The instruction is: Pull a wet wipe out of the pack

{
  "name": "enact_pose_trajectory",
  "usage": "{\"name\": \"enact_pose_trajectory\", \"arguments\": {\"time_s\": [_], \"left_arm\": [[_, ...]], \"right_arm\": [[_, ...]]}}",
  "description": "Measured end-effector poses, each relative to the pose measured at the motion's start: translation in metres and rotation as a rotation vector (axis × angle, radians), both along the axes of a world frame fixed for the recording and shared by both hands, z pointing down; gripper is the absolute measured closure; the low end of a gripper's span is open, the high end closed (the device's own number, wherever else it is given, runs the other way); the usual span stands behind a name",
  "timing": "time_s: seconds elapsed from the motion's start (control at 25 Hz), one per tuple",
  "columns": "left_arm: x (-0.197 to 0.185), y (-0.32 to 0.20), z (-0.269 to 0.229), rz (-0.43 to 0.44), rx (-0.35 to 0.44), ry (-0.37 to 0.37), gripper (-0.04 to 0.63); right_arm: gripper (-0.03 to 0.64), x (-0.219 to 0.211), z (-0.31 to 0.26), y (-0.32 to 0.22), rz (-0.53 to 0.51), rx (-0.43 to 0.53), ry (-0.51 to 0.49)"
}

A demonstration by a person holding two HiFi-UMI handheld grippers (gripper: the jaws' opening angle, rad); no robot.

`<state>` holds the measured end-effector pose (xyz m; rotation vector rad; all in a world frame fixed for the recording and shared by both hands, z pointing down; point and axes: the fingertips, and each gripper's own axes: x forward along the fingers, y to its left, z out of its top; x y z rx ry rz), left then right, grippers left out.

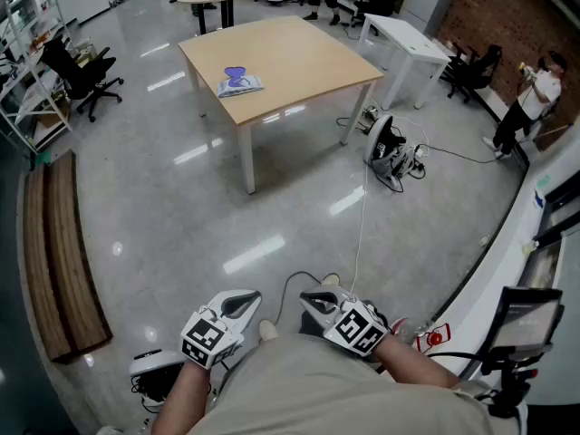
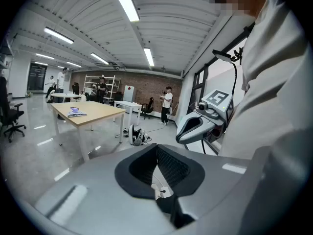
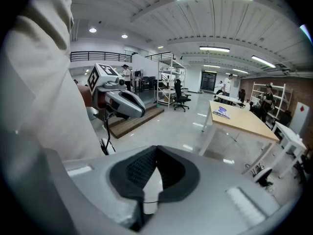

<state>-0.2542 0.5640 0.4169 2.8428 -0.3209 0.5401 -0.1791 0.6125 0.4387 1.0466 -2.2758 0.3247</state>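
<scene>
**Well back from the bench, both hand-held grippers closed and empty**

Far across the room, the pack of wet wipes (image 1: 240,82) lies flat on the bench (image 1: 299,53), close to the edge that runs between its left and nearest corners. It is a soft, pale, rectangular pack with a blue-violet patch on top. The bench has a smooth, light wooden top on slim white legs.

Both tools are held low at the person's waist, well apart from the pack. The left hand-held gripper (image 1: 237,304) has a smooth grey shell and dark, ribbed pads. In the left gripper view its jaws (image 2: 157,146) meet at the tips, with nothing between them. The right hand-held gripper (image 1: 317,300) is built the same. In the right gripper view its jaws (image 3: 156,148) are also together and hold nothing.

A wide stretch of glossy grey floor (image 1: 181,207) lies between the person and the bench, mirroring the ceiling lights. A black bag (image 1: 385,143) with tangled cables sits on the floor near the bench's right corner leg. A thin white cable (image 1: 362,216) runs from there towards the person. A slatted wooden platform (image 1: 59,252) lines the left side, with a black office chair (image 1: 82,75) beyond it. A white table (image 1: 408,36) stands past the bench's right corner, and another person (image 1: 530,102) stands by the brick wall.
</scene>
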Motion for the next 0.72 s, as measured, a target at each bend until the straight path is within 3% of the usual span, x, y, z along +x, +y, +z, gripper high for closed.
{"name": "enact_pose_trajectory", "arguments": {"time_s": [0.36, 0.72], "left_arm": [[0.01, -0.002, -0.001, 0.024, 0.02, 0.028, 0.588], [-0.003, 0.0, -0.002, -0.007, 0.047, -0.006, 0.589]], "right_arm": [[0.614, 0.004, 0.0, -0.006, -0.009, 0.007, 0.007], [0.614, -0.013, -0.004, -0.009, -0.026, 0.01, -0.042]]}}
